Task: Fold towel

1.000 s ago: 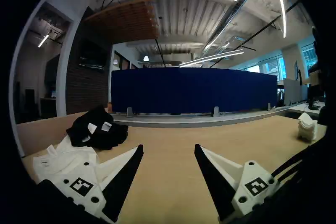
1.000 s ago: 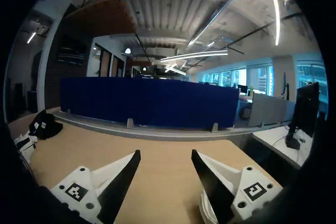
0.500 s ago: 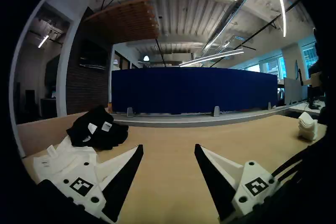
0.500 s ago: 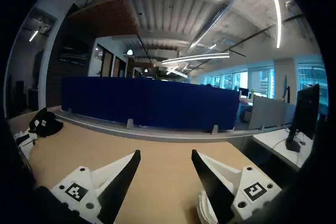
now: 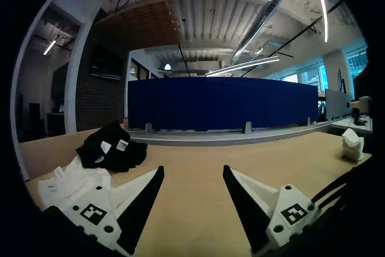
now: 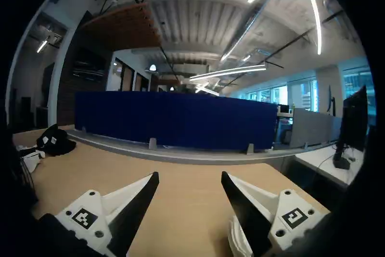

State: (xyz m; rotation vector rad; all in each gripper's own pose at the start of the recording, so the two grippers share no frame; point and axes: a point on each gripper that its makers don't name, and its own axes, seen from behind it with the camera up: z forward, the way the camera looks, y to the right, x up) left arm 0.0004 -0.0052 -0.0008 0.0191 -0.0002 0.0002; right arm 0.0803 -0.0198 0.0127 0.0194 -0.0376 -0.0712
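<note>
left gripper (image 5: 193, 167) fingers spread, empty | right gripper (image 6: 189, 173) fingers spread, empty | crumpled white cloth towel (image 5: 72, 177) on light wooden desk (image 5: 269, 156), against black cloth heap (image 5: 110, 148) | likely soft, light, limp: pinch two corners

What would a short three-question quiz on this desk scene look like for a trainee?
1. True or false: the left gripper is shut on a towel.
2. Multiple choice: what colour is the partition behind the table? A red, B blue, C green.
3. Short answer: in the left gripper view, what colour is the cloth heap just beyond the white cloths?

Key:
1. False. Its fingers stand apart with only bare table between them.
2. B.
3. Black.
</note>
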